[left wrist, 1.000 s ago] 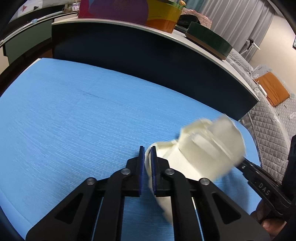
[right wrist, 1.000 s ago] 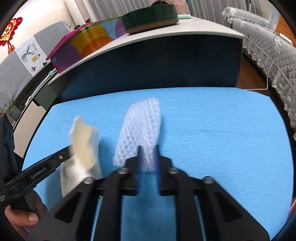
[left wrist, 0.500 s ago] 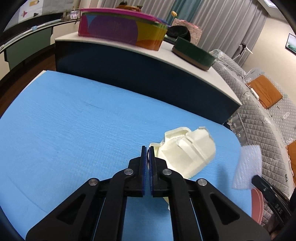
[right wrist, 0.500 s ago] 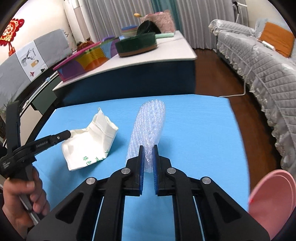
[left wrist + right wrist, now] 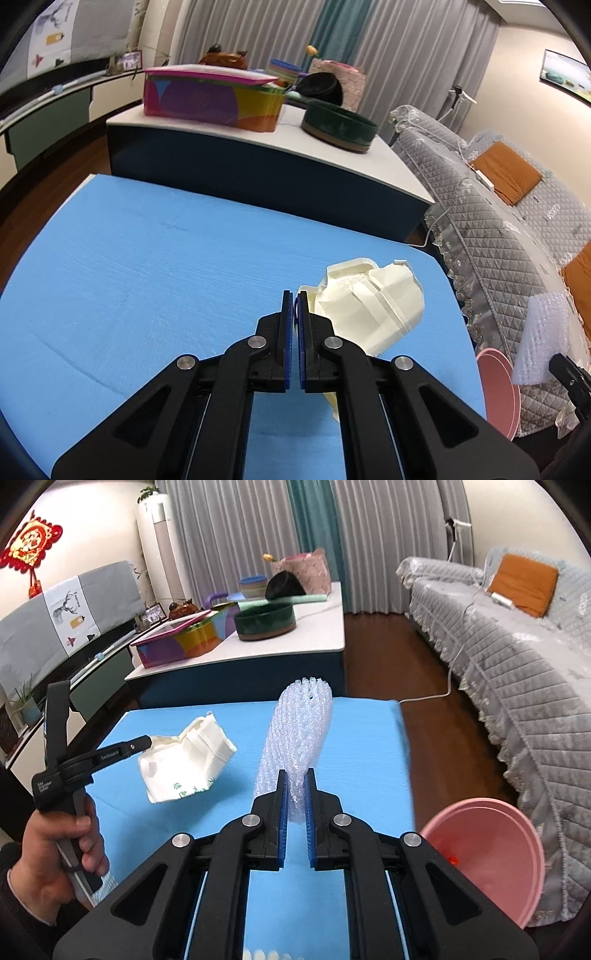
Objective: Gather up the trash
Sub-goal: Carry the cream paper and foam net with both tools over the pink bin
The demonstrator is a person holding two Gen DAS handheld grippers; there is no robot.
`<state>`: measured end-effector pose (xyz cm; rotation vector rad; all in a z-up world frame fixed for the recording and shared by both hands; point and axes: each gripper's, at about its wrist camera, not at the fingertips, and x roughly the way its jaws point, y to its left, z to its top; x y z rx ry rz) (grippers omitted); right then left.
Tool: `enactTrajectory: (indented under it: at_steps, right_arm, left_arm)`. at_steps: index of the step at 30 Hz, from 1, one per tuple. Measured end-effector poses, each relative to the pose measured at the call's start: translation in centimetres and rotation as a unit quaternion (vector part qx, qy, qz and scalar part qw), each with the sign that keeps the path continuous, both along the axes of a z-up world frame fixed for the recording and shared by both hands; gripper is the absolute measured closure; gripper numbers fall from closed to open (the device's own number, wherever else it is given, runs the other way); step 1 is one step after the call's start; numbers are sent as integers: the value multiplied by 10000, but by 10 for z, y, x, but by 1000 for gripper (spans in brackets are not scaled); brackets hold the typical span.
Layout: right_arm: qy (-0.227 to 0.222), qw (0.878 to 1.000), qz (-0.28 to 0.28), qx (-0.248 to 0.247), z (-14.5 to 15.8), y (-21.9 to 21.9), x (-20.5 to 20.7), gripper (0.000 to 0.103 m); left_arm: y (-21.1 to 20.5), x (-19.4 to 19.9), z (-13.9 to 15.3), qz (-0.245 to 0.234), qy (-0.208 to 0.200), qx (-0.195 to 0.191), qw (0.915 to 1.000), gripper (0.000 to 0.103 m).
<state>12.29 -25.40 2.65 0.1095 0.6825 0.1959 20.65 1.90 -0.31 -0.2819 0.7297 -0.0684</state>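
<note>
the cream paper bag (image 5: 369,310) hangs crumpled above the blue table (image 5: 147,277), a corner of it pinched between the pressed-together jaws of the left gripper (image 5: 294,299); in the right wrist view the same bag (image 5: 188,758) shows green print on its lower side and is lifted clear of the table (image 5: 369,757), held at its left edge by the left gripper (image 5: 146,742), with the person's hand (image 5: 55,864) wrapped round the handle at the near left. the white foam net sleeve (image 5: 299,738) stands upright from the right gripper (image 5: 295,779), whose blue-padded jaws squeeze its lower end; from the left wrist view the sleeve (image 5: 543,343) appears at the far right, beyond the table edge. a pink bin (image 5: 487,853) sits on the floor just off the near right corner of the table, its open mouth tilted toward the camera, and its rim (image 5: 498,391) shows below the sleeve in the left wrist view. behind the blue table stands a white-topped counter (image 5: 314,635) carrying a colourful box (image 5: 210,99) and a dark green round tin (image 5: 338,125). a grey quilted sofa (image 5: 517,672) runs along the right side with an orange cushion (image 5: 524,583) on it
</note>
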Motion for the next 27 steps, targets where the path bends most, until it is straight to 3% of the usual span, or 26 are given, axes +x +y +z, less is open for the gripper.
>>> enactTrajectory:
  at_steps: [9,27]
  right_arm:
    - [-31,9987,-496,137,-24,-36,-32,94]
    - [-247,9961,-851,49,-28,-75,-59,94]
  left_arm:
    - [-26,-19,12,-246,-202,308,9990,101]
    - [-86,-33,19,-740,-349,581,9950,101]
